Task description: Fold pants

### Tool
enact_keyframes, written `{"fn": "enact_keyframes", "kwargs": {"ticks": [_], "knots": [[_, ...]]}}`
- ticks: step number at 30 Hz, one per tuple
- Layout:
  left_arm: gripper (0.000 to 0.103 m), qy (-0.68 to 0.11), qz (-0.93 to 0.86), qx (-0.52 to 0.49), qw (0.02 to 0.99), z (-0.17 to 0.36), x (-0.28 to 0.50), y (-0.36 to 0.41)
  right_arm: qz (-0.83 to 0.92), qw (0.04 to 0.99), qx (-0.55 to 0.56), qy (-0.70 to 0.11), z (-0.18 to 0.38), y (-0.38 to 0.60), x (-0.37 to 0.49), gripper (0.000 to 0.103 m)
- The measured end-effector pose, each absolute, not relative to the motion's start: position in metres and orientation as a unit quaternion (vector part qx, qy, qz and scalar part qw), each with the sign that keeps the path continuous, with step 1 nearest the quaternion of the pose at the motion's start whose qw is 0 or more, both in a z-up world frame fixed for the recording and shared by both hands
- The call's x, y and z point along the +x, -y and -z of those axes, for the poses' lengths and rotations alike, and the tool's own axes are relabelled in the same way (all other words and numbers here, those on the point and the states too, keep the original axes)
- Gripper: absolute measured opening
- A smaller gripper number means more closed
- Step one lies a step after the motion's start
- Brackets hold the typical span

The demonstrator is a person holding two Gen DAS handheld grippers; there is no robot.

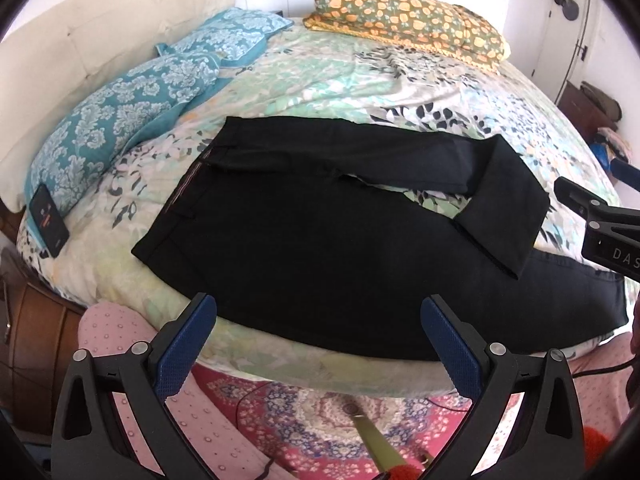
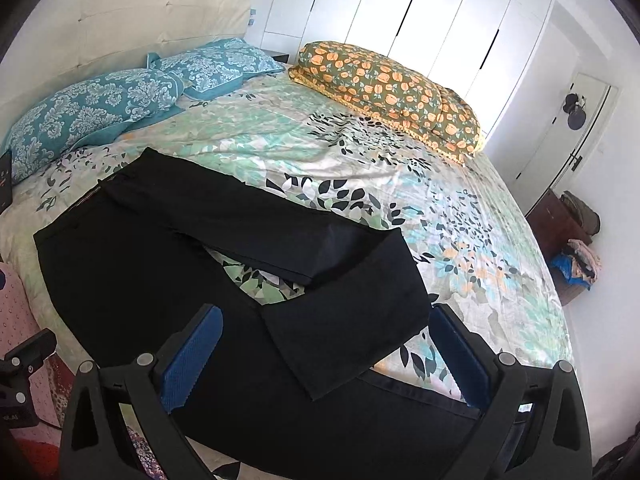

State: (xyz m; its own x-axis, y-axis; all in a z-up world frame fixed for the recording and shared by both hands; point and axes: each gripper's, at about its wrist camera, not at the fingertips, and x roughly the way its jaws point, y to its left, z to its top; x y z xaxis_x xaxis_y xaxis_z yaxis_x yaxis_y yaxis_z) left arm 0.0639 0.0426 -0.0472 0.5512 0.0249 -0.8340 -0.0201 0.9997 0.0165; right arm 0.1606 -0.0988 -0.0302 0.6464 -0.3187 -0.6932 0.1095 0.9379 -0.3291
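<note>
Black pants (image 1: pixel 320 232) lie flat on the floral bedspread (image 1: pixel 320 80), waistband toward the teal pillows at left. The far leg is folded back on itself, its cuff end lying across toward the near leg (image 2: pixel 352 320). The near leg runs along the bed's front edge. My left gripper (image 1: pixel 318 340) is open and empty, hovering over the near edge of the pants by the seat. My right gripper (image 2: pixel 328 352) is open and empty above the near leg and the folded cuff (image 2: pixel 344 344); it shows at the right edge of the left wrist view (image 1: pixel 600 224).
Two teal patterned pillows (image 1: pixel 132 92) and a cream headboard (image 1: pixel 80 32) stand at the left. An orange-flowered folded quilt (image 1: pixel 408 20) lies at the far side. A black phone (image 1: pixel 50 220) rests by the pillows. A patterned rug (image 1: pixel 304 412) covers the floor below.
</note>
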Motion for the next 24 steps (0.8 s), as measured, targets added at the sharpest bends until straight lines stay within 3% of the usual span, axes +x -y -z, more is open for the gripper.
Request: {"fn": "enact_keyframes", "kwargs": {"ticks": [9, 15, 21, 22, 23, 24], "knots": [[0.102, -0.475, -0.014, 0.0, 0.88, 0.049, 0.061, -0.044, 0.106, 0.9, -0.117, -0.406, 0.035, 0.105, 0.162, 0.102], [0.102, -0.481, -0.012, 0.004, 0.877, 0.051, 0.061, -0.042, -0.016, 0.879, -0.09, -0.467, 0.125, 0.138, 0.192, 0.1], [0.102, -0.489, -0.022, 0.0, 0.872, 0.055, 0.065, -0.043, -0.081, 0.849, -0.158, -0.497, 0.184, 0.147, 0.235, 0.093], [0.102, -0.491, -0.024, -0.002, 0.871, 0.055, 0.067, -0.044, -0.09, 0.839, -0.156, -0.513, 0.193, 0.152, 0.241, 0.086], [0.102, -0.491, -0.025, -0.003, 0.871, 0.055, 0.068, -0.044, -0.097, 0.827, -0.141, -0.536, 0.201, 0.16, 0.246, 0.053], [0.102, -0.49, -0.026, -0.002, 0.871, 0.054, 0.068, -0.044, -0.104, 0.821, -0.114, -0.549, 0.203, 0.171, 0.249, 0.029]]}}
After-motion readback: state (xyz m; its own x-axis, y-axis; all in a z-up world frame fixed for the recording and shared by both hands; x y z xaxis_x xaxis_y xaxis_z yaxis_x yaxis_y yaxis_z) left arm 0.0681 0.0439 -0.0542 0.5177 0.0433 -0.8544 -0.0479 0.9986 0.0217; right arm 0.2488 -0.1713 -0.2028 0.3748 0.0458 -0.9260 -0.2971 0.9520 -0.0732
